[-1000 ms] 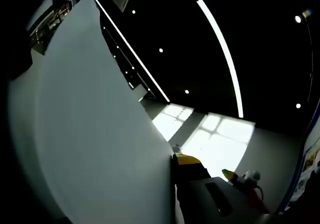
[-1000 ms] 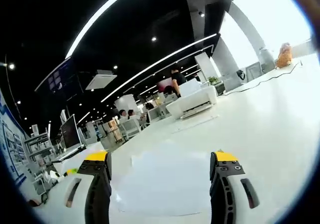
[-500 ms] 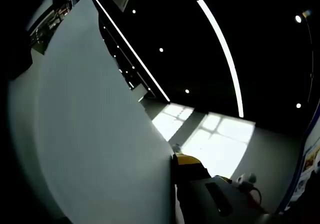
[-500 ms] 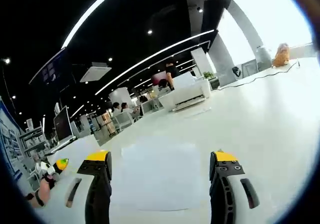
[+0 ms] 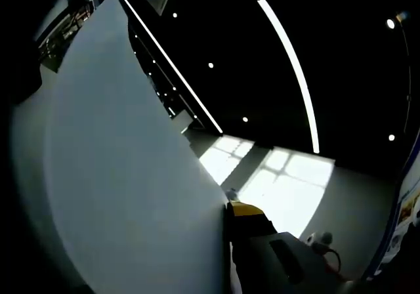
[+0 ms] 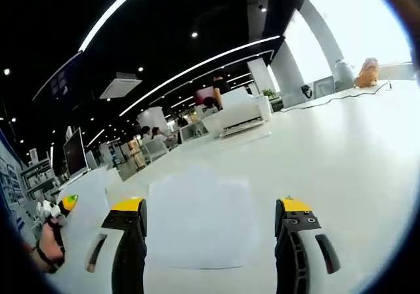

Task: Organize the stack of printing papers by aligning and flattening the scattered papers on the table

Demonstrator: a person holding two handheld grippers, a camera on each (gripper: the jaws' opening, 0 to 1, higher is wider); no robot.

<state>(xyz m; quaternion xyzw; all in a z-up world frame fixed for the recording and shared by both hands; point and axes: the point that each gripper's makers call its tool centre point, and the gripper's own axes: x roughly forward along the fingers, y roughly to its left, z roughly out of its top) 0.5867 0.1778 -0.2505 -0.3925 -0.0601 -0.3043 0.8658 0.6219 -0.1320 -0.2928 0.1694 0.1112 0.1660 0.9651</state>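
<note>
A large white sheet of paper (image 5: pixel 125 176) stands up against the left gripper view's camera and hides the left jaw. My left gripper (image 5: pixel 228 210) is shut on its edge, with the yellow-tipped right jaw pressed against it. In the right gripper view another white sheet (image 6: pixel 197 215) lies flat on the white table (image 6: pixel 354 149), just ahead of my right gripper (image 6: pixel 210 231). That gripper is open and low over the table, with nothing between its jaws. At the left edge a hand holds the left gripper (image 6: pixel 56 212) beside the raised sheet (image 6: pixel 88 192).
The right gripper (image 5: pixel 321 241) shows at the bottom right of the left gripper view. Far along the table stand white boxes (image 6: pixel 239 113), a cable (image 6: pixel 328 97) and a brown soft toy (image 6: pixel 367 71). People sit at desks with monitors (image 6: pixel 73 156) in the background.
The flat sheet now lies closer to the right jaws and looks larger. The hand with the left gripper and its raised sheet has come further into the right gripper view from the left.
</note>
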